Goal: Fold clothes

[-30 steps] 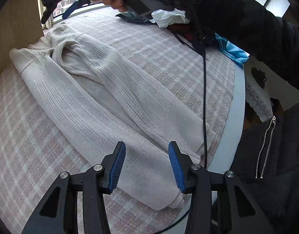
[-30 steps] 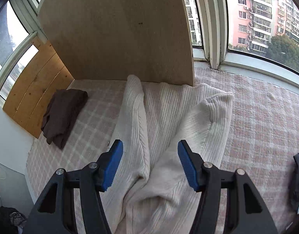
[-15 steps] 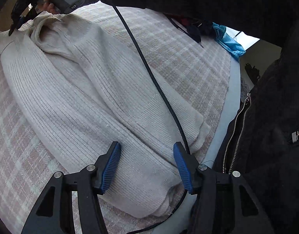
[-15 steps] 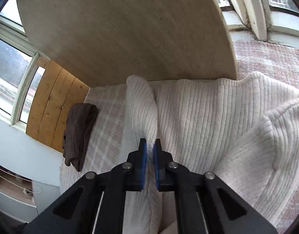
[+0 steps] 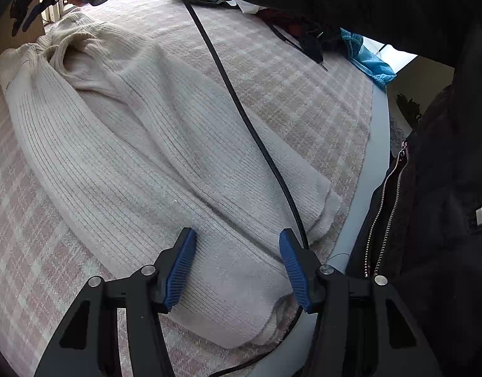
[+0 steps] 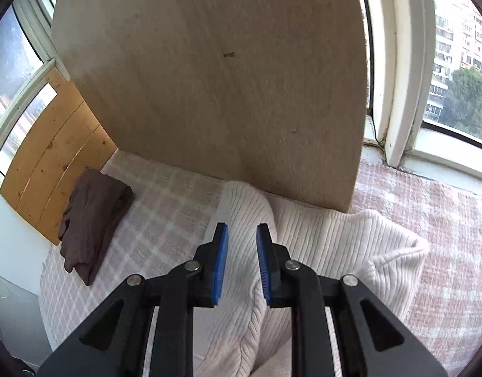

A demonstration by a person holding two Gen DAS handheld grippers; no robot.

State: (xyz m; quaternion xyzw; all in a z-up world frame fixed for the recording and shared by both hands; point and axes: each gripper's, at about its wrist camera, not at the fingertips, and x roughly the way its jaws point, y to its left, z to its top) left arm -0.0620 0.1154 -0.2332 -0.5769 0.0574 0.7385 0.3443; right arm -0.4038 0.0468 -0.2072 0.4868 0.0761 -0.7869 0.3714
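A cream ribbed sweater [image 5: 140,144] lies lengthwise on the pink checked bed cover [image 5: 303,94]. My left gripper [image 5: 238,267] hovers open over its near hem end, one blue finger on either side of the cloth. In the right wrist view the sweater [image 6: 329,242] reaches a leaning board. My right gripper [image 6: 242,262] stands over a raised fold near the shoulder, its jaws a narrow gap apart with the fold showing between them. The left wrist view shows that right gripper [image 5: 27,15] at the top left, just above the collar end.
A tan board [image 6: 209,78] leans against the window behind the sweater. A folded brown garment [image 6: 90,216] lies to the left by wooden panelling [image 6: 52,163]. A black cable [image 5: 247,119] crosses the sweater. Loose clothes [image 5: 366,56] pile at the bed's far edge; a dark jacket [image 5: 429,220] fills the right.
My right gripper shut on the sweater's fold half a second ago; its jaws have now parted a little and it has drawn back. My left gripper moved closer over the hem, still open.
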